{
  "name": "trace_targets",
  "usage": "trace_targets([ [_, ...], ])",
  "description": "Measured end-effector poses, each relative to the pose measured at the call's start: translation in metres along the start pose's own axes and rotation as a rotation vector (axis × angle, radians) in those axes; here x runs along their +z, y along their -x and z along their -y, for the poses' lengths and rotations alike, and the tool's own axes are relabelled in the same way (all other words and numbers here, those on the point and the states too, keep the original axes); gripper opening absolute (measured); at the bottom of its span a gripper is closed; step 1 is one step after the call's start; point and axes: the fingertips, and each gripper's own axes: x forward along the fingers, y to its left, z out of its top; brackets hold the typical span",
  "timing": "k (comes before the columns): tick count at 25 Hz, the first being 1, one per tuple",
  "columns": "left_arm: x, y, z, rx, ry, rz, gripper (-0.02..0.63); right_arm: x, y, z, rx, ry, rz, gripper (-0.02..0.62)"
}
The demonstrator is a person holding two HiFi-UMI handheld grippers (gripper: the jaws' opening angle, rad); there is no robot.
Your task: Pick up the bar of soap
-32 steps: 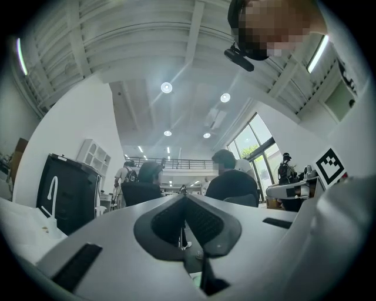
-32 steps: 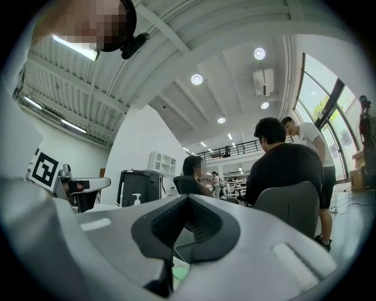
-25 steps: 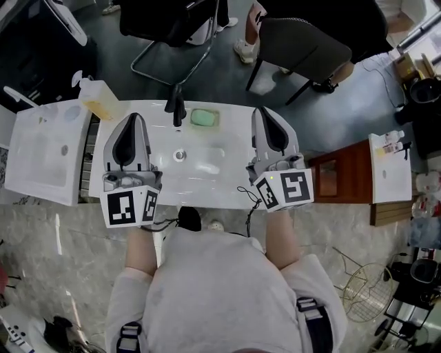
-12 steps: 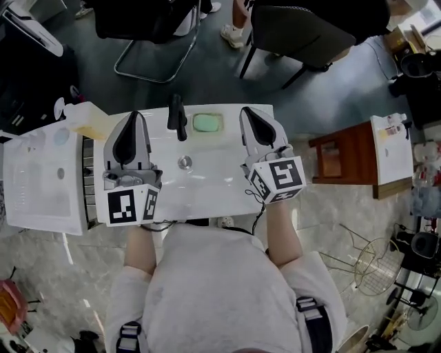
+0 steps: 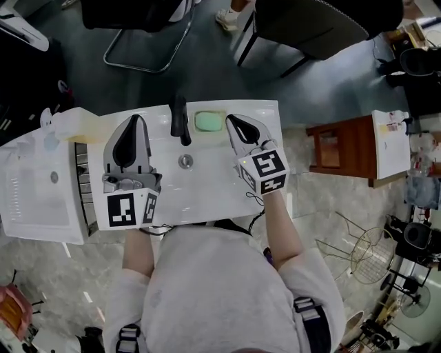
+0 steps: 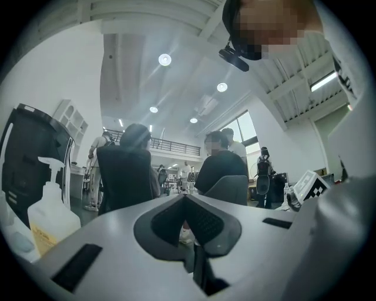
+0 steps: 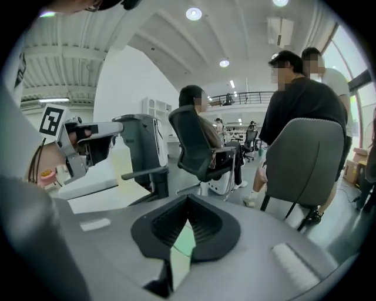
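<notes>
The pale green bar of soap (image 5: 209,121) lies on the back ledge of the white sink (image 5: 213,183), just right of the black faucet (image 5: 180,116). My right gripper (image 5: 230,119) is shut and empty, its tip a little to the right of the soap and angled toward it. In the right gripper view a green patch of the soap (image 7: 185,242) shows through the slit below the closed jaw tips (image 7: 188,199). The left gripper (image 5: 136,118) hovers over the sink's left side, left of the faucet, shut and holding nothing; its tips (image 6: 185,197) meet.
A pump bottle of yellow liquid (image 5: 76,124) stands at the sink's back left corner. The drain (image 5: 185,161) sits mid-basin. A white unit (image 5: 34,186) adjoins on the left, a wooden stand (image 5: 337,148) on the right. Office chairs (image 5: 324,21) and seated people are beyond.
My right gripper has swung left and dipped toward the soap, its tip now beside it. The left gripper shifted slightly over the sink's left side. Both stayed shut.
</notes>
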Motion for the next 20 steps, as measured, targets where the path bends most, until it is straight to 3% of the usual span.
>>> trace_targets([
  [8,-0.021,0.0,-0.016,0.003,0.028,-0.038,0.008,-0.055,-0.044,-0.016,0.107,0.124,-0.244,0.067],
  [20,-0.033,0.002,-0.036,0.022,0.04,-0.065,0.008,-0.102,-0.084,-0.021,0.233,0.236,-0.475,0.201],
])
